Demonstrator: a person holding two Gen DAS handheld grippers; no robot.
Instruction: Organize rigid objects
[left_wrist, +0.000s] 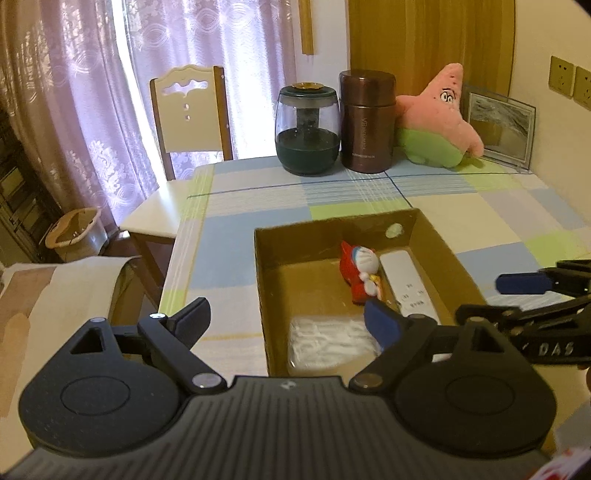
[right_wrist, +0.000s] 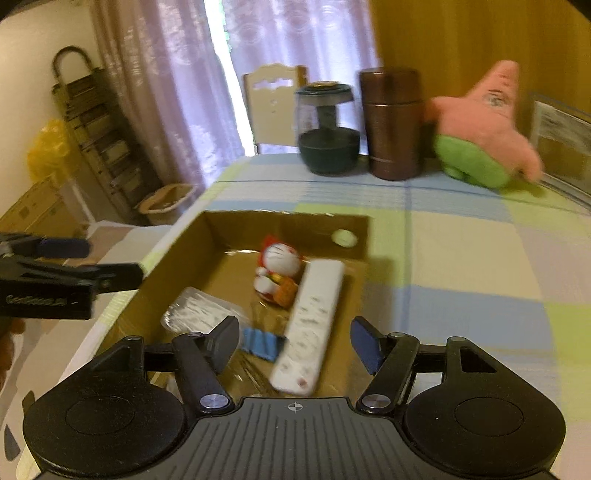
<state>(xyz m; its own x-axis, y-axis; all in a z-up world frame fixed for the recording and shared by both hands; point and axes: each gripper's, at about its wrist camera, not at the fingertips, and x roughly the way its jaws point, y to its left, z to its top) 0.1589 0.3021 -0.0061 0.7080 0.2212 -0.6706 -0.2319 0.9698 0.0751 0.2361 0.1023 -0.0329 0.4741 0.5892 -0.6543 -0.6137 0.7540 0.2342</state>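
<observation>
This is a home dining room. A bench (left_wrist: 480, 221) under a pastel checked cloth has a cream wooden dining chair (left_wrist: 188, 110) at its far left, lilac lace curtains (left_wrist: 74, 92) behind, a pink starfish plush toy (left_wrist: 439, 114), a brown thermos (left_wrist: 365, 122) and a framed picture (left_wrist: 498, 125) at the far edge.

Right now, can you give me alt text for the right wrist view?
The right hand-held gripper hangs open over a cardboard box holding a white remote, a toy figure, a clear packet and a blue item.
</observation>
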